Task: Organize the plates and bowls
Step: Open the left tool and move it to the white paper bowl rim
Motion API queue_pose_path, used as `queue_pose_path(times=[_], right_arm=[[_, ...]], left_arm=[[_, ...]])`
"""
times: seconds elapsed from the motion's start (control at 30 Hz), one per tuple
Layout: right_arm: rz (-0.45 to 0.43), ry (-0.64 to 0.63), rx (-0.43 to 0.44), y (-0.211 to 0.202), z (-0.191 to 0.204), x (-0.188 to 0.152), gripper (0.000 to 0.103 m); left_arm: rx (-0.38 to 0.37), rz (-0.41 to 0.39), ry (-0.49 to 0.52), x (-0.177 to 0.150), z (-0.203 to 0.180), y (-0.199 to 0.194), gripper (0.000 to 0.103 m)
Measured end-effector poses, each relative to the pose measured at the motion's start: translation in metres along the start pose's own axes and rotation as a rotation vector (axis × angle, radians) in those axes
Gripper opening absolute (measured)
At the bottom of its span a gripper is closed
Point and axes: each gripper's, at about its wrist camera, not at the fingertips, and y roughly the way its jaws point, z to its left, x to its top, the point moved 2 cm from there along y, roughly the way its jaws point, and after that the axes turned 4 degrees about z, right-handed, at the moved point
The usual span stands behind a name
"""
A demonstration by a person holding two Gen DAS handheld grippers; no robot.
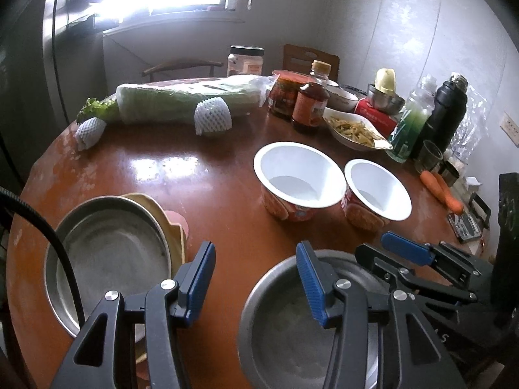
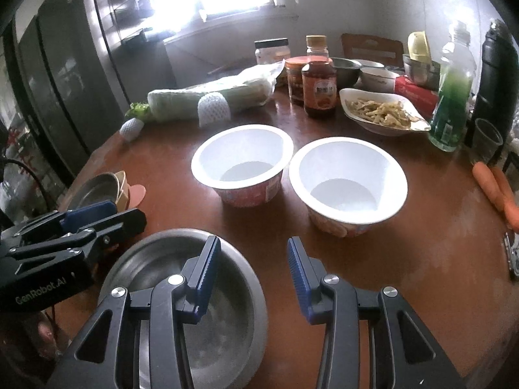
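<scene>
- Lying at the near edge of the round table (image 1: 211, 201), a steel plate (image 2: 223, 317) sits under both grippers; the likely step is to lift it and add it to the stack at the left.
- The right gripper (image 2: 254, 272) hovers over the plate's right rim with jaws wide apart, holding nothing; its left finger is above the plate's inside, its right finger outside the rim.
- The left gripper (image 1: 256, 278) is likewise wide open and empty, its right finger over the same plate's (image 1: 282, 330) left part.
- A sound grasp probably calls for one finger under the rim and one over it, since the plate lies flat and thin on the wood.
- The stack at the left holds another steel plate (image 1: 110, 265) resting on a beige dish (image 1: 168, 223), with something pink beneath.
- Two empty white paper bowls (image 2: 241, 159) (image 2: 348, 178) stand side by side just beyond the near plate, close but seemingly apart; a high lift path should clear them.
- Farther back: a wrapped cabbage (image 2: 214, 97), a sauce bottle (image 2: 319, 87), a dish of food (image 2: 379, 111), a green bottle (image 2: 452, 97), a black flask (image 2: 498, 74), and carrots (image 2: 496, 188) at the right edge.
- None of these blocks a move leftward.
</scene>
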Motion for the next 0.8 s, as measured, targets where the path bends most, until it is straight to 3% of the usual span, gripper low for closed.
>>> queue_pose_path(times=[0.8], right_arm=[[0.077, 0.039, 0.093, 0.041, 0.003, 0.046, 0.044]], left_arm=[[0.023, 0.055, -0.022, 0.067, 0.003, 0.04, 0.052]])
